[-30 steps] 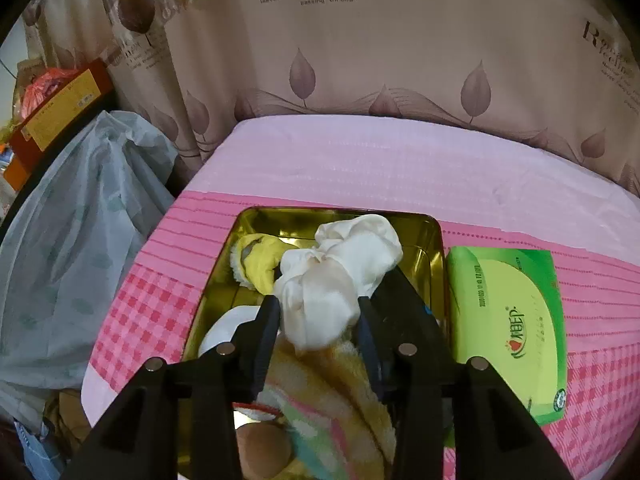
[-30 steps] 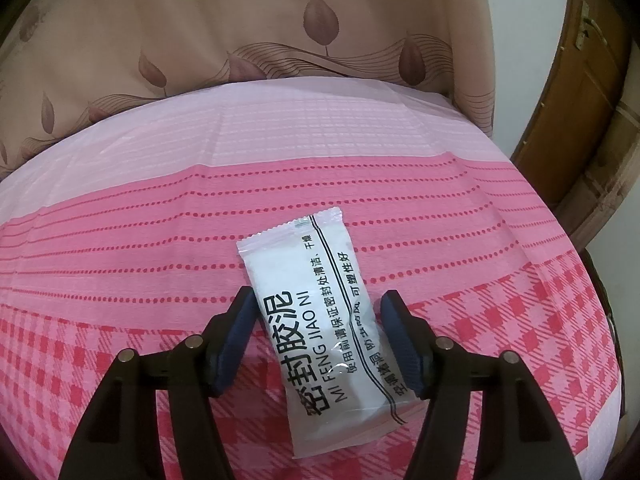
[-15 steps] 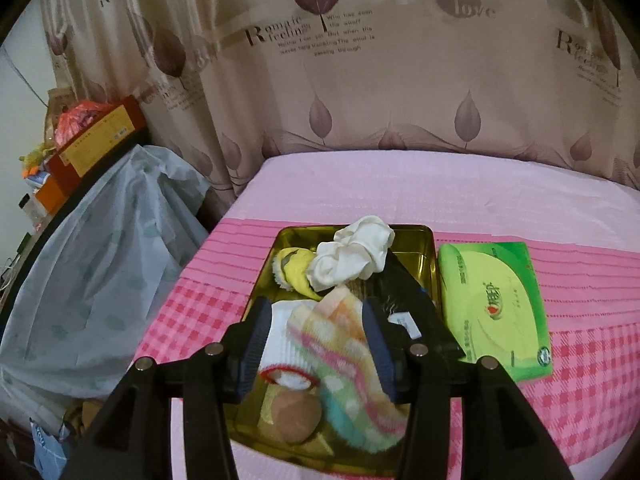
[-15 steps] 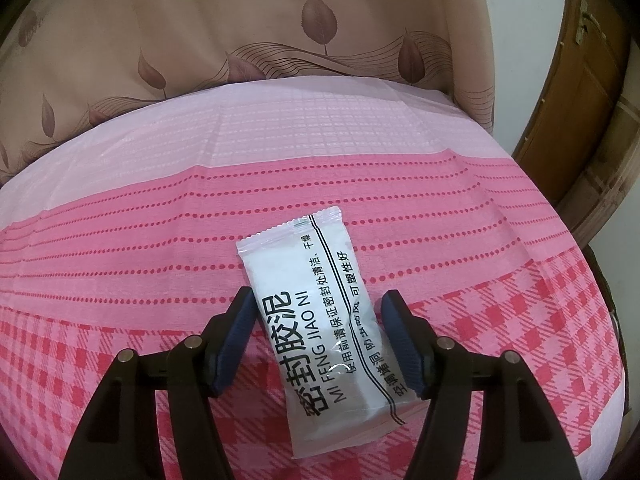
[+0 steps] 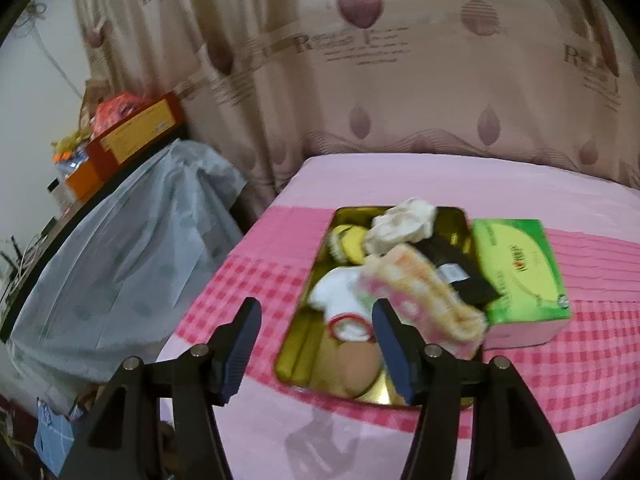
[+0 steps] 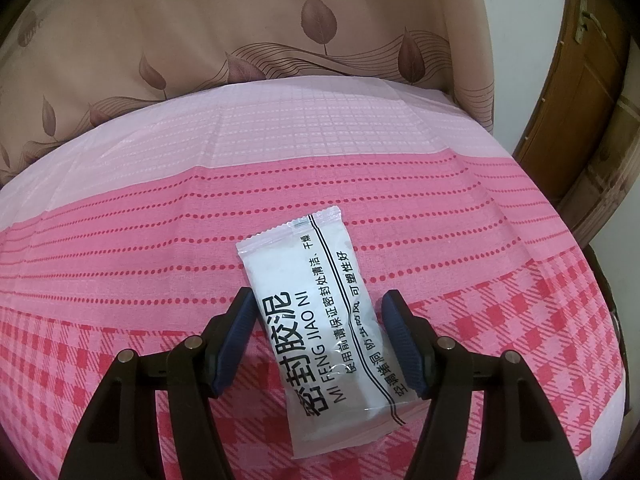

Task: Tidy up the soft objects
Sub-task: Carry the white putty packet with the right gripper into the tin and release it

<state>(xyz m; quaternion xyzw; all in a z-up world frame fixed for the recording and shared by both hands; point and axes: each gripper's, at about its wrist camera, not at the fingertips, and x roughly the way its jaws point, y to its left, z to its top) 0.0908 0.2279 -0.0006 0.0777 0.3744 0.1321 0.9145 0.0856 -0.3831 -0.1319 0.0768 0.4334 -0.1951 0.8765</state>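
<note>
Left gripper [image 5: 316, 334]: jaws opening, nothing between them. Ahead and slightly right of it, gold tin [image 5: 320, 280] filled with soft items: cream cloth [image 5: 404, 226], striped towel [image 5: 424, 296], white sock [image 5: 340, 300]. Green pack [image 5: 520, 268] touches the tin's right side.

Right gripper [image 6: 320, 324]: jaws spread, straddling white packet [image 6: 320, 320] on pink cloth [image 6: 160, 240], pads not pressing.

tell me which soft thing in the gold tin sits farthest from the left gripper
The cream-white bundled cloth at the tin's far end; the striped towel and white sock lie nearer.
</note>
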